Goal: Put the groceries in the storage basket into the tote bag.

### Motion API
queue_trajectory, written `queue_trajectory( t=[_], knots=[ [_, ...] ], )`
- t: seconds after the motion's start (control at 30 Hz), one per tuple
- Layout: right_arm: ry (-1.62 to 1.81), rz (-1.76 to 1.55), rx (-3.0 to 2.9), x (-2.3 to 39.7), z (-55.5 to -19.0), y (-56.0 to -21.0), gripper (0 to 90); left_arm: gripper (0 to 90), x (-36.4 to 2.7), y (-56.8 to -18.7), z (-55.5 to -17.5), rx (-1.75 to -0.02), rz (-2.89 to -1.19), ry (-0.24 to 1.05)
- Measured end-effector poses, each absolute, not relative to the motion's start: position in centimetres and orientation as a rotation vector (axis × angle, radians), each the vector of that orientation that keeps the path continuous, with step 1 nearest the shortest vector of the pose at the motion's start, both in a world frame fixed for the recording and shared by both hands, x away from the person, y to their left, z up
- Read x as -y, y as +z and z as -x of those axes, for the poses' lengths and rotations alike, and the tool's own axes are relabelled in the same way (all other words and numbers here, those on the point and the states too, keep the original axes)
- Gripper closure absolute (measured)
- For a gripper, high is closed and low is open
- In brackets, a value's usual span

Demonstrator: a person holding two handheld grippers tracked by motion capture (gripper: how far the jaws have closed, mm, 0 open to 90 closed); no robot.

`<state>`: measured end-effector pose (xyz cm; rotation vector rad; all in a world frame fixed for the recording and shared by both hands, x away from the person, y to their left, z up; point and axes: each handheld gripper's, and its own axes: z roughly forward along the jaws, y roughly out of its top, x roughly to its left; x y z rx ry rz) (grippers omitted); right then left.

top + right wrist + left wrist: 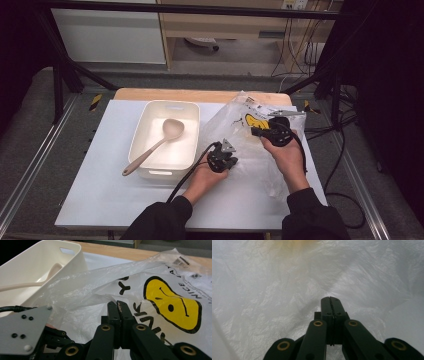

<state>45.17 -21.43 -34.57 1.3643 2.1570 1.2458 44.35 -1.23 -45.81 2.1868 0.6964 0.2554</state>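
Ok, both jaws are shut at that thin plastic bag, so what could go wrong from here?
1. The thin clear plastic bag with the yellow smiley print may tear or slip if the right gripper and left gripper pull apart.
2. The bag drapes close beside the cream rectangular plastic tub holding the beige long-handled spoon; a tug could drag it against them.

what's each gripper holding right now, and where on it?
Both are shut on the plastic bag. Right gripper pinches a thin fold of film at its upper layer, beside the yellow face print. Left gripper is shut against the film; exact spot unclear.
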Motion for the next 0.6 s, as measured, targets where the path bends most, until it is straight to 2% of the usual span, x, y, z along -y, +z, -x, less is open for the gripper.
queue_trajectory(
  t=[0.33, 0.6],
  knots=[
    [1.294, -1.331, -2.099, 21.3, -44.4, -31.4, 90.0, 90.0, 1.6, -45.7, -45.3, -0.708, -2.199, 0.291],
    [1.296, -1.323, -2.072, 21.2, -44.9, -30.7, 90.0, 90.0, 1.9, -45.7, -46.2, -0.740, -2.182, 0.278]
  ],
)
